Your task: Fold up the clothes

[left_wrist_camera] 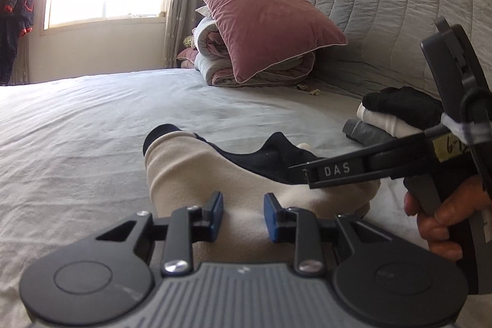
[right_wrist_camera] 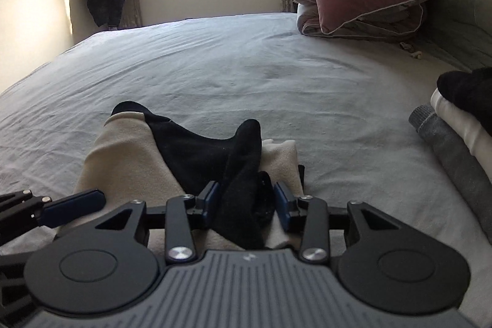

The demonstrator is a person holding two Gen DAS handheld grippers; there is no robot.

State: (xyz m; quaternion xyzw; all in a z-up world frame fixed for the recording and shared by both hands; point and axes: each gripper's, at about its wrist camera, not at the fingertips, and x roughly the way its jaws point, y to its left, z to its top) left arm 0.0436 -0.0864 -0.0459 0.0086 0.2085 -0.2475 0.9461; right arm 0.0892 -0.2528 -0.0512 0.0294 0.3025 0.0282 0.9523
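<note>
The left gripper (left_wrist_camera: 243, 215) and right gripper (right_wrist_camera: 246, 202) both point slightly downward, fingers (left_wrist_camera: 217, 212) partly parted; a hand (left_wrist_camera: 442, 220) grasps the right one's handle.

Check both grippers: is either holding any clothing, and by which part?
The left gripper straddles the cream garment; a grip cannot be confirmed. The right gripper has a raised black fold between its pads, apparently not clamped.

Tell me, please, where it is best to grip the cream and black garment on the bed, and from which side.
Probably grip the cream and black garment at its near hem, coming from the near side, jaws almost level. That edge lies bunched toward both grippers, while the far collar end lies flat on the bed sheet. The black ridge between the right gripper jaws offers a raised fold.
</note>
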